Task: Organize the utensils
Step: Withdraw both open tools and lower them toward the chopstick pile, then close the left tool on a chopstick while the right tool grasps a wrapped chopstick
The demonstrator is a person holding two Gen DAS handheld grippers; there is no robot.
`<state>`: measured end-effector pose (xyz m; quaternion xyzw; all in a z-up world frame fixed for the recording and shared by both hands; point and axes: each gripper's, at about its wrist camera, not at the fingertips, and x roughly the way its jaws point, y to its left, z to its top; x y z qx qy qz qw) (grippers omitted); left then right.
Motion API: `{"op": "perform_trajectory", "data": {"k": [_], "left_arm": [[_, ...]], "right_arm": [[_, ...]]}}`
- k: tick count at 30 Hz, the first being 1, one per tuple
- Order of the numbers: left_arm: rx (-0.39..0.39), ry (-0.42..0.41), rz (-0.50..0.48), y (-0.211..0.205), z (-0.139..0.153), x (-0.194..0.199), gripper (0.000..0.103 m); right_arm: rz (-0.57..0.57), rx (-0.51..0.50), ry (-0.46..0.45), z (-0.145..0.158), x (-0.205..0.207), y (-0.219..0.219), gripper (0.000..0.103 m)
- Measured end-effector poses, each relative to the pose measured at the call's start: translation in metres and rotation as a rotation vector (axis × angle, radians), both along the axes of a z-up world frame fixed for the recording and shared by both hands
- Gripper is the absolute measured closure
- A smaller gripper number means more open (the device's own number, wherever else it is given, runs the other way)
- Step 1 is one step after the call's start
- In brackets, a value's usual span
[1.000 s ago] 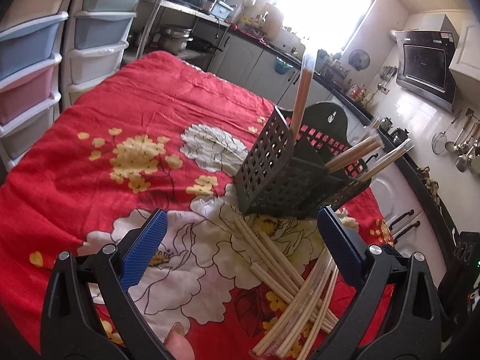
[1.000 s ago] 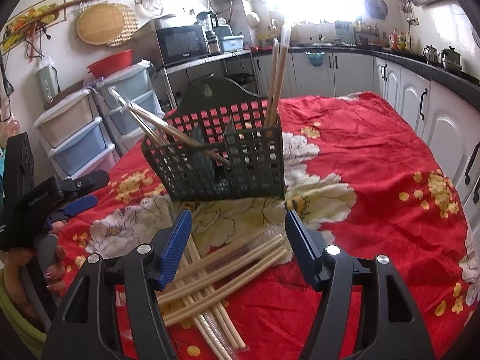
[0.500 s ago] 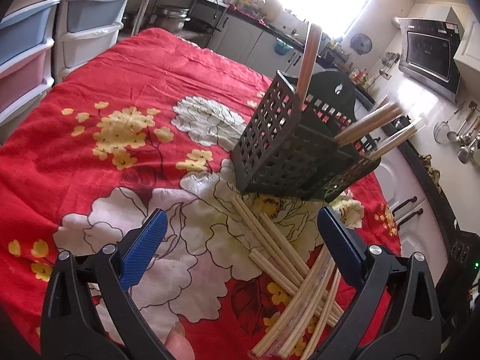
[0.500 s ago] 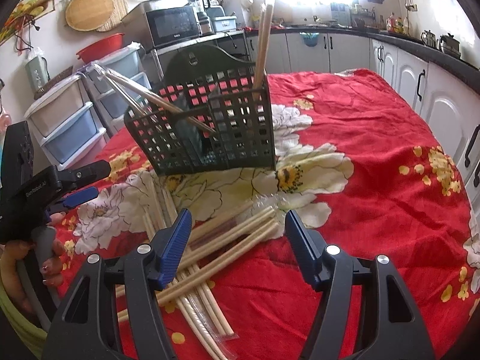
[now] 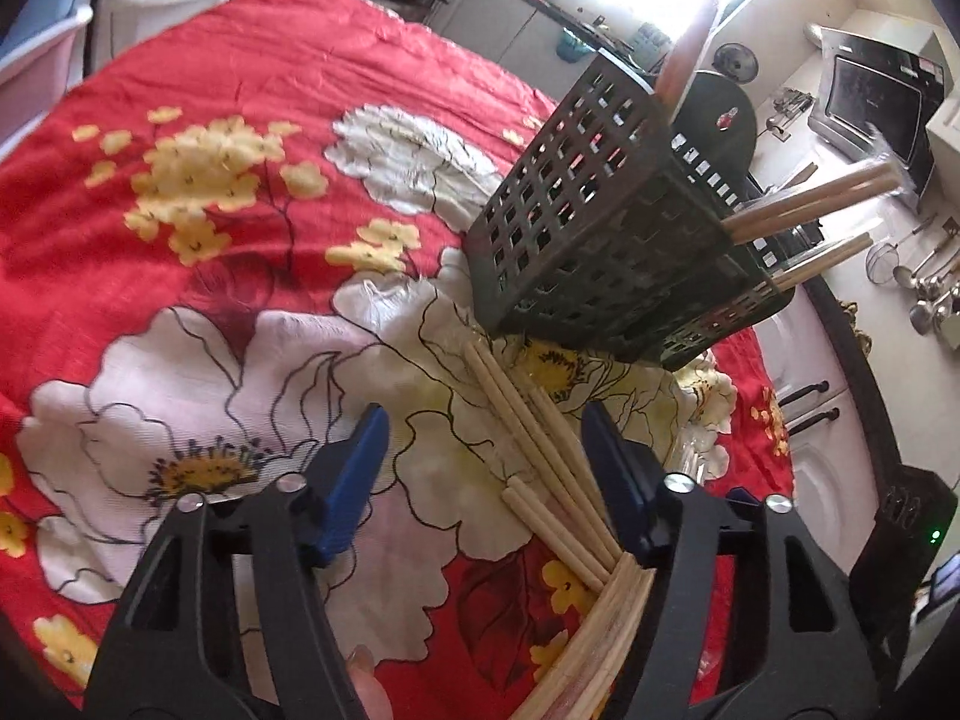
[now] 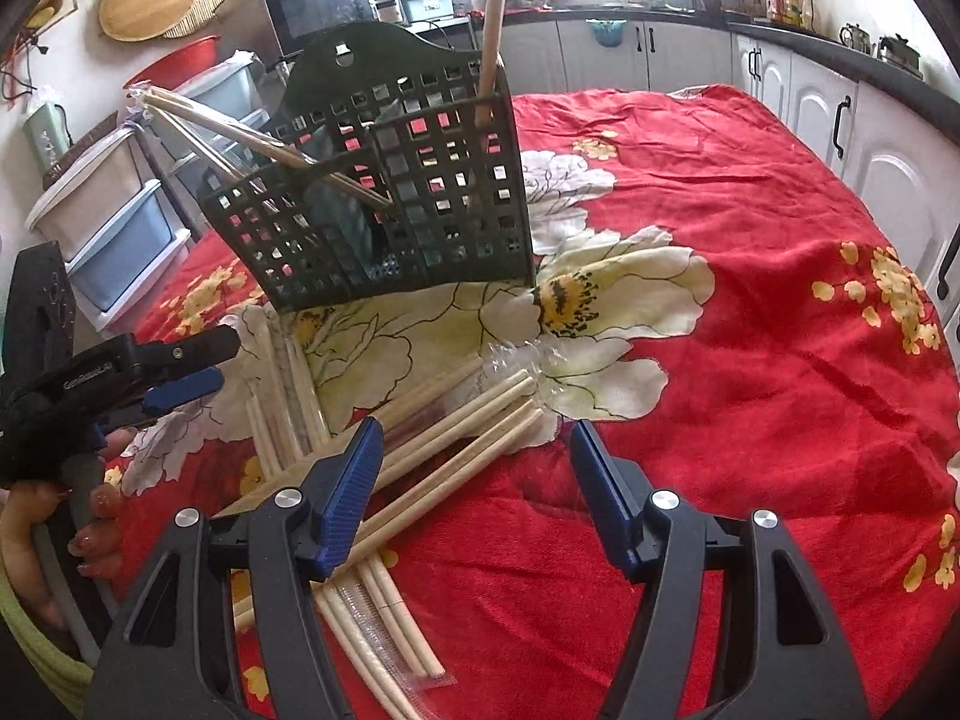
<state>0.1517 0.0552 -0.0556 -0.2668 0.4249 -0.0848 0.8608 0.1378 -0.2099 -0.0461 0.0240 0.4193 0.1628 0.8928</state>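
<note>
A dark green perforated utensil basket [image 5: 600,228] [image 6: 390,210] stands on the red floral tablecloth with a few wooden chopsticks leaning out of it. Several loose chopsticks [image 5: 540,456] [image 6: 456,426] lie crossed on the cloth in front of it. My left gripper [image 5: 480,420] hovers low over one bundle. Its jaws are closing, the sticks lie between them, and the pads do not touch the sticks. My right gripper [image 6: 474,429] hangs over the tips of another bundle, jaws closing a little, pads pressing nothing. In the right wrist view the left gripper [image 6: 225,360] shows at the left, held by a hand.
A crumpled clear plastic wrapper [image 6: 516,366] lies by the chopstick tips. Plastic drawer units [image 6: 114,222] stand beyond the table's far left. White cabinets [image 6: 870,138] run along the right. Red cloth [image 6: 780,360] stretches to the right of the sticks.
Both grippers have sunk toward the loose chopsticks and tipped further down. The left jaws have narrowed markedly. The basket and sticks have not moved.
</note>
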Motion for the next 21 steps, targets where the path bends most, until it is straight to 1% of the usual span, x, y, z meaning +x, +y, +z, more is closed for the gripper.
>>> {"op": "perform_trajectory", "data": {"k": [2,5,7,11,16,17,18,20,21], "left_arm": [[-0.022,0.012,0.0,0.001,-0.003,0.004,0.054],[-0.055,0.02,0.004,0.004,-0.004,0.009,0.056],[-0.078,0.024,0.01,0.007,-0.005,0.012,0.056],[-0.096,0.035,0.022,0.011,-0.008,0.019,0.064],[-0.109,0.04,0.023,0.012,-0.01,0.025,0.065],[-0.11,0.041,0.024,0.013,-0.01,0.025,0.065],[-0.11,0.041,0.024,0.013,-0.011,0.026,0.065],[-0.106,0.042,0.026,0.013,-0.012,0.028,0.07],[-0.103,0.043,0.026,0.012,-0.013,0.029,0.071]], "right_arm": [[-0.003,-0.003,0.015,-0.002,0.003,0.0,0.048],[-0.01,0.002,0.033,-0.005,0.005,-0.001,0.049],[-0.014,0.008,0.043,-0.007,0.007,-0.002,0.051],[-0.021,0.016,0.077,-0.013,0.013,-0.003,0.053],[-0.026,0.019,0.092,-0.017,0.015,-0.003,0.053],[-0.027,0.023,0.096,-0.018,0.016,-0.004,0.055],[-0.03,0.024,0.098,-0.018,0.016,-0.004,0.059],[-0.038,0.024,0.098,-0.018,0.016,-0.007,0.064],[-0.042,0.029,0.101,-0.019,0.017,-0.009,0.068]]}}
